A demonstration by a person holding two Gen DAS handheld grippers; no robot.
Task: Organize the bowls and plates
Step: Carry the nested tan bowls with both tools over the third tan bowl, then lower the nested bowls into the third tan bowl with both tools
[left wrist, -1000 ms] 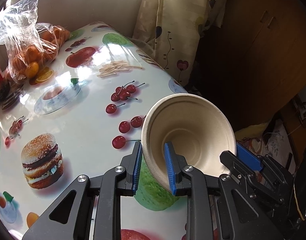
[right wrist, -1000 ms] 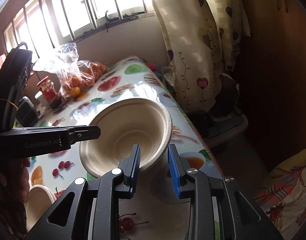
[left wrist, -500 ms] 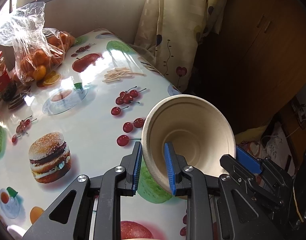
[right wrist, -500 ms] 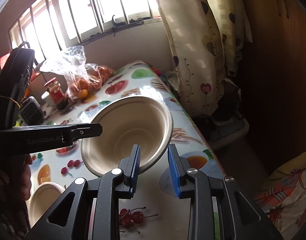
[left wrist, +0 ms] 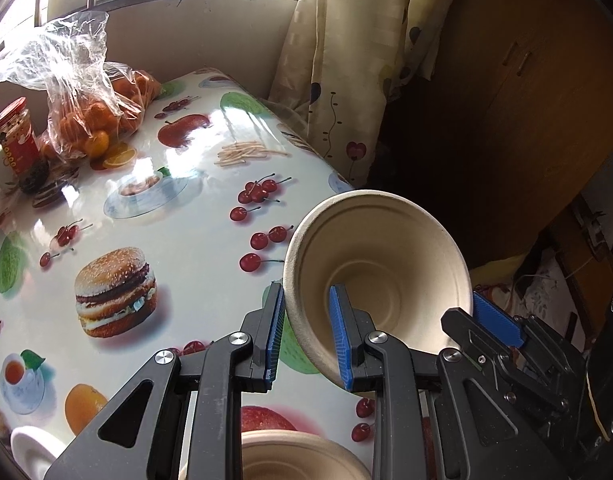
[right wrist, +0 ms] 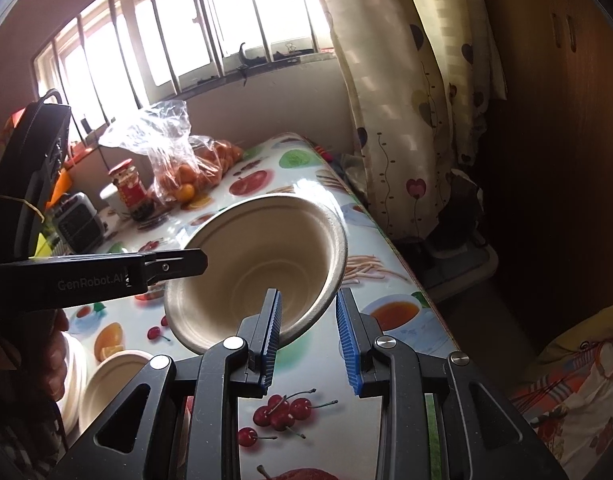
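Far left of the right wrist view: white plates (right wrist: 72,376) stacked at the table's near-left edge, count not clear, with a second beige bowl (right wrist: 106,384) upright just beside them, nothing in it. Behind, toward the window, a red-lidded jar (right wrist: 128,190) with dark contents in its lower part, and a clear plastic bag (right wrist: 186,160) holding oranges, both standing on the fruit-print table (right wrist: 390,344).

Centre of the left wrist view: left gripper (left wrist: 306,332) pinched onto the rim of a beige paper bowl (left wrist: 386,256), 1 blue pad inside the wall and 1 outside. Bowl lifted off the table, tipped on its side with the opening toward the camera, nothing inside. Directly below, at the frame's bottom edge, another beige bowl (left wrist: 306,456) sitting upright, its contents hidden by the gripper body.

Centre of the right wrist view: same held bowl (right wrist: 258,264) seen from the other side, hanging above the table. Right gripper (right wrist: 308,340) spread apart at the bowl's lower right rim, left pad just at the rim, right pad clear of it, gripping nothing.

Far right: patterned curtain (right wrist: 418,92) and dark wooden cabinet (left wrist: 526,100) beyond the table's edge
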